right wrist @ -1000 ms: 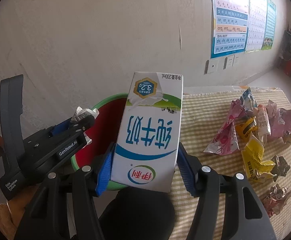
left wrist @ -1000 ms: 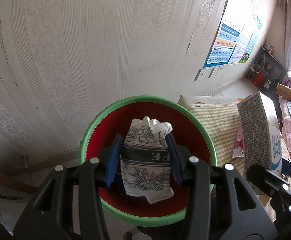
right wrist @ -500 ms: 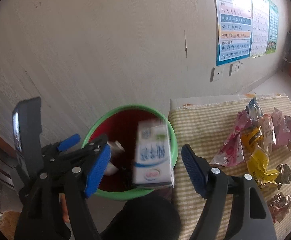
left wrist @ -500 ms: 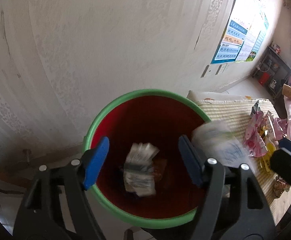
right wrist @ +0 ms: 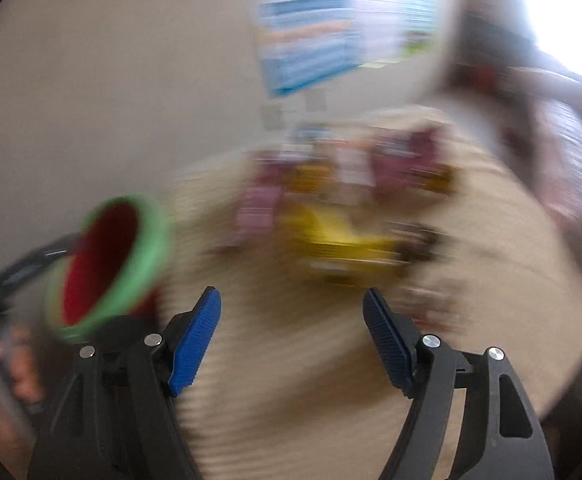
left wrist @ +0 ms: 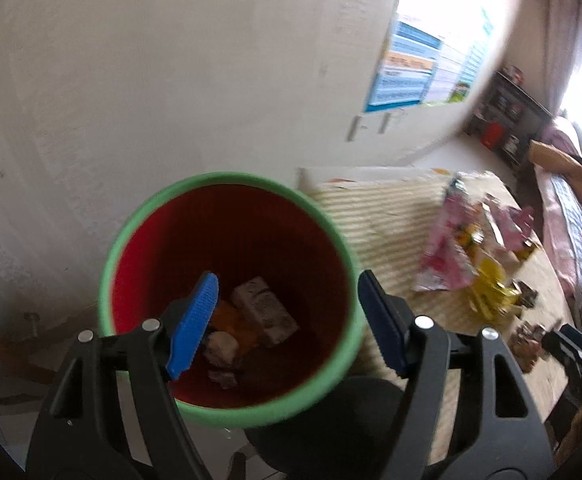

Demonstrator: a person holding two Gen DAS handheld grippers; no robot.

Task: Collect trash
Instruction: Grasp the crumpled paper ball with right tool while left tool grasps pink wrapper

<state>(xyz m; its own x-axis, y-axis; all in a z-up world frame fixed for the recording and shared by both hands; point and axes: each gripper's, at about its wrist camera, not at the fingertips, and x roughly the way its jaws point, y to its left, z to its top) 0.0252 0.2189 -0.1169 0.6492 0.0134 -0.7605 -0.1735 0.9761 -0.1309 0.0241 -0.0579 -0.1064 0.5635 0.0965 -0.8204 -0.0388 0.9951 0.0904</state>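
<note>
A red bin with a green rim stands beside the table. The milk carton and crumpled paper lie at its bottom. My left gripper hangs open over the bin with nothing between its blue pads. My right gripper is open and empty above the checked tablecloth, in a blurred view. Pink and yellow wrappers lie beyond it. The wrappers also show at the right of the left wrist view.
The bin sits at the left of the right wrist view, with a hand below it. A wall with a poster and sockets stands behind. A shelf and bedding lie at far right.
Both grippers opened. The crumpled paper and the milk carton dropped into the bin. The right gripper swung to the right, from above the bin to over the table.
</note>
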